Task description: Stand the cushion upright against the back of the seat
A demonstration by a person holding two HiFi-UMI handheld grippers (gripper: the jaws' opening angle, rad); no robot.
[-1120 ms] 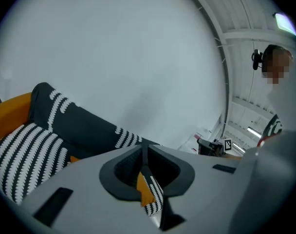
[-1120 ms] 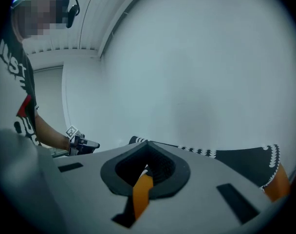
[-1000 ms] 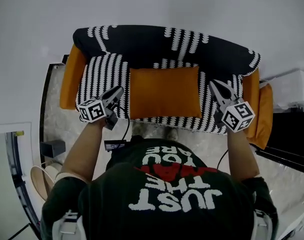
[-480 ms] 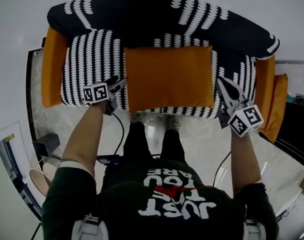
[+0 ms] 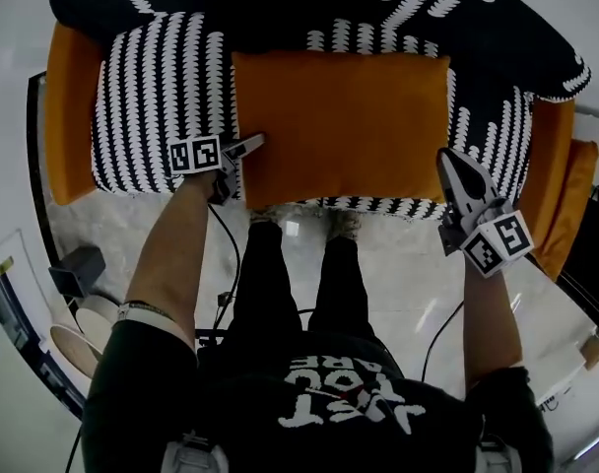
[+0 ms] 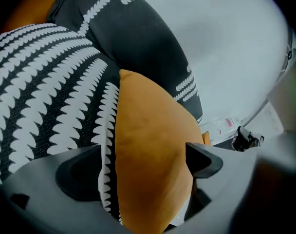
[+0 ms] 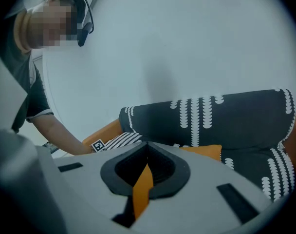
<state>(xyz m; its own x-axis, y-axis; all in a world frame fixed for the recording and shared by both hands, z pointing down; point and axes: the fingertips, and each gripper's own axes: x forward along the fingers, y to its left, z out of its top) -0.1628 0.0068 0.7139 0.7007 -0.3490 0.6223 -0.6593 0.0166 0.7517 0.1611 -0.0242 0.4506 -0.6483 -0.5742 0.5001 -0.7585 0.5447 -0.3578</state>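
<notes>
An orange cushion (image 5: 339, 126) lies flat on the black-and-white striped seat (image 5: 152, 106) of a sofa, its long side along the dark backrest (image 5: 280, 8). My left gripper (image 5: 242, 151) is at the cushion's front left corner. Its jaws have just been opening and stand open, with the cushion's (image 6: 148, 165) edge between them. My right gripper (image 5: 455, 166) hovers by the front right corner, its jaws together in a point. In the right gripper view only a sliver of orange shows through the slit of that gripper (image 7: 147, 147).
Orange armrests (image 5: 68, 106) (image 5: 551, 185) close both ends of the sofa, and another orange pad (image 5: 575, 205) leans outside the right one. The person's feet (image 5: 270, 235) stand at the sofa's front edge. Cables, a dark box (image 5: 73, 264) and round discs (image 5: 78, 338) lie on the floor at left.
Both grippers have come down to the seat. The left jaws went from shut to wide open around the cushion's left front corner. The right gripper sank beside the right corner.
</notes>
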